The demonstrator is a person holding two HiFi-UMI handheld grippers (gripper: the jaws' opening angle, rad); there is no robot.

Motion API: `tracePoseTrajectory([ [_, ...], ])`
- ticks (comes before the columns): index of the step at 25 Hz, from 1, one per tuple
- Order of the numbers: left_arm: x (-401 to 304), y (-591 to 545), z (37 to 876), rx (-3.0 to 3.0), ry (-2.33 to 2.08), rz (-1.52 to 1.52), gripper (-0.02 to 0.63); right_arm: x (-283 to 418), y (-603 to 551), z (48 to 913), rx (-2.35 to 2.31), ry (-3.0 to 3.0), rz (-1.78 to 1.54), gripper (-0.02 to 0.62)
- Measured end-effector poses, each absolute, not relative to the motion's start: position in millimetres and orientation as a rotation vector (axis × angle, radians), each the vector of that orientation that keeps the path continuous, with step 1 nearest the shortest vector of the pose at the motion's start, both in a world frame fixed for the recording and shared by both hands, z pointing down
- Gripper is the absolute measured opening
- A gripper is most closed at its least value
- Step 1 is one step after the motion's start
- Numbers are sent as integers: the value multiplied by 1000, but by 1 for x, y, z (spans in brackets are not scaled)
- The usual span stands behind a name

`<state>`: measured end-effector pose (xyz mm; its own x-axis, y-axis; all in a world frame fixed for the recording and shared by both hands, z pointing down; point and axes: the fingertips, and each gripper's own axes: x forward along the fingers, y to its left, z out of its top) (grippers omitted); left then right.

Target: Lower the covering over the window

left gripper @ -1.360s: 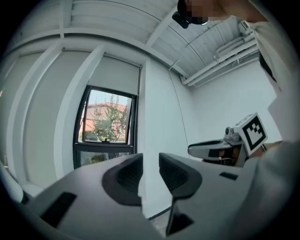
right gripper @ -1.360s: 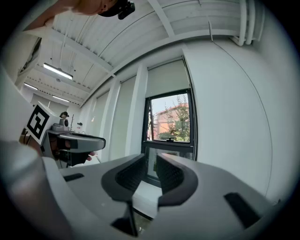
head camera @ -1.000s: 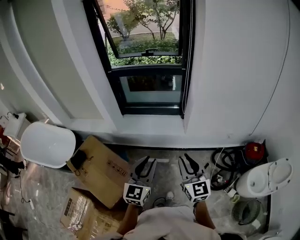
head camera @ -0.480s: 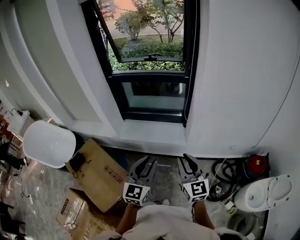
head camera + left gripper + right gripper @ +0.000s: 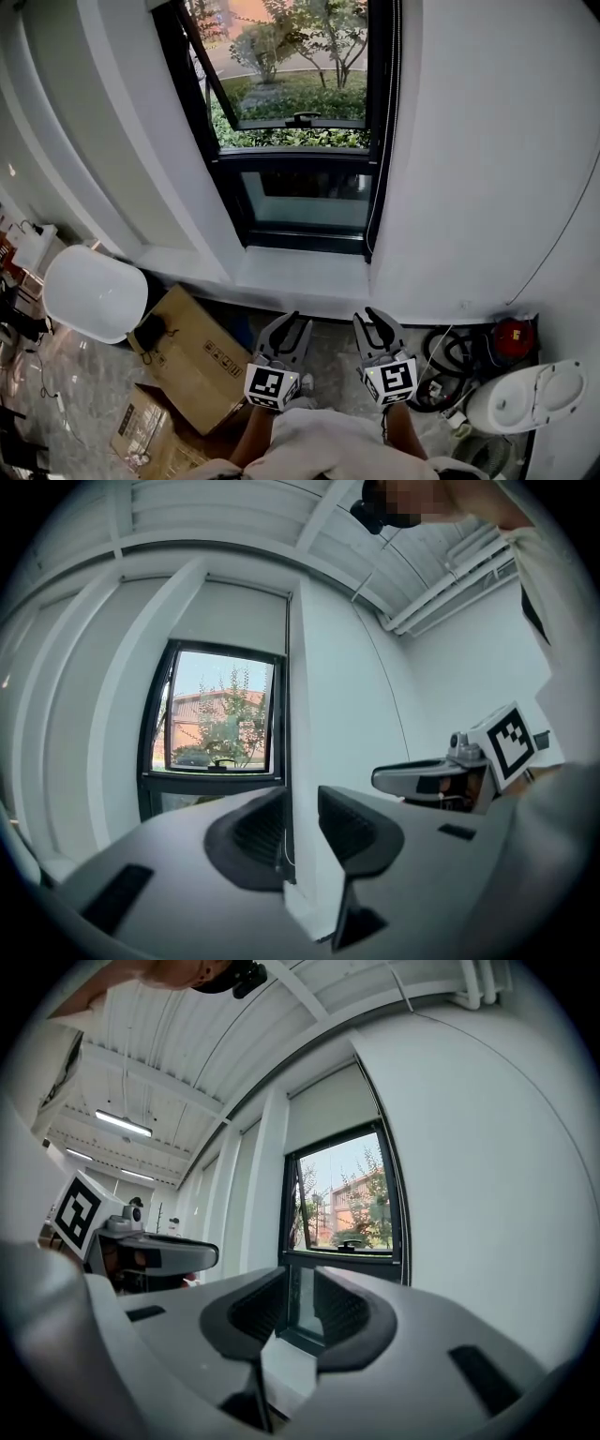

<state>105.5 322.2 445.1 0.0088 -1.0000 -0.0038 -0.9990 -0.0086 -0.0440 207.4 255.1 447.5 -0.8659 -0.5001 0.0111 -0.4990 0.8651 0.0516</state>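
The black-framed window (image 5: 291,141) is set in the white wall ahead, its upper pane tilted open. A pale roller blind (image 5: 230,616) covers only the top of the window; it also shows as the blind (image 5: 328,1110) in the right gripper view. A thin cord (image 5: 380,169) hangs along the window's right frame. My left gripper (image 5: 289,330) and right gripper (image 5: 375,323) are held side by side below the sill, well short of the window. Both are open, with nothing between the jaws. Each gripper view looks along its jaws toward the window: left gripper (image 5: 302,832), right gripper (image 5: 302,1307).
A white sill (image 5: 300,277) runs under the window. Cardboard boxes (image 5: 197,352) and a white rounded seat (image 5: 94,292) lie on the floor at left. At right are coiled black hoses with a red object (image 5: 511,337) and a white appliance (image 5: 530,394).
The window and sill have slid lower and nearer in the head view as I close in on the wall. Both grippers keep the same pose with jaws unchanged.
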Motion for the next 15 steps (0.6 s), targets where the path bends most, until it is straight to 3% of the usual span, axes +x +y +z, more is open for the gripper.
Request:
tracePoseTrajectory([
  [15,26,251,453,-2248,2135,-33,112,131,188,452,876,-2973,-94,86],
])
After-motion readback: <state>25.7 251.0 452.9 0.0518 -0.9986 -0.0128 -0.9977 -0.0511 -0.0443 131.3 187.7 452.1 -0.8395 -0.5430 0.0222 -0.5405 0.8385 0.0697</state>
